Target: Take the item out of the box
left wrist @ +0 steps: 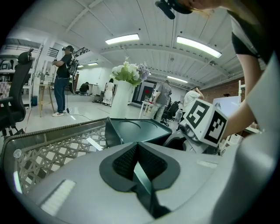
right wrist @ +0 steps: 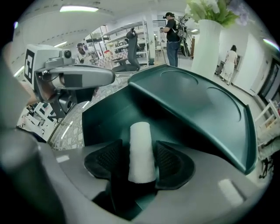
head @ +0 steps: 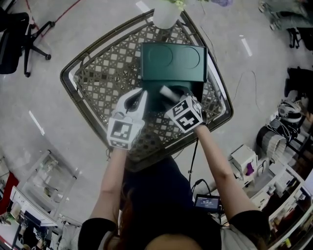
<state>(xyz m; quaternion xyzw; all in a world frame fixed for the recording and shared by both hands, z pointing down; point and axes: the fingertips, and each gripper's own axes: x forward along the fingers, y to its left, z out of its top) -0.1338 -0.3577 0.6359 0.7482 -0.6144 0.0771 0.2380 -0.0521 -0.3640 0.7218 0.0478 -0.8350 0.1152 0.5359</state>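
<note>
A dark green box [head: 173, 61] stands on the lattice table [head: 98, 78] with its lid [right wrist: 197, 109] raised toward the far side. My left gripper [left wrist: 139, 164] is shut on a thin green edge [left wrist: 143, 181] of the box at its near left side [head: 139, 97]. My right gripper [right wrist: 140, 161] points steeply down into the box's opening, and its jaws stand wide. A white roll [right wrist: 141, 140] sits upright between its pads [right wrist: 168, 158], with a narrow dark gap on each side. In the head view the roll [head: 168, 92] shows just ahead of the right gripper [head: 177, 101].
A white vase with flowers [head: 166, 14] stands at the table's far edge behind the box [left wrist: 122, 98]. The table has a raised rim [left wrist: 52, 131]. An office chair [head: 19, 39] is on the floor at the far left. People stand in the background.
</note>
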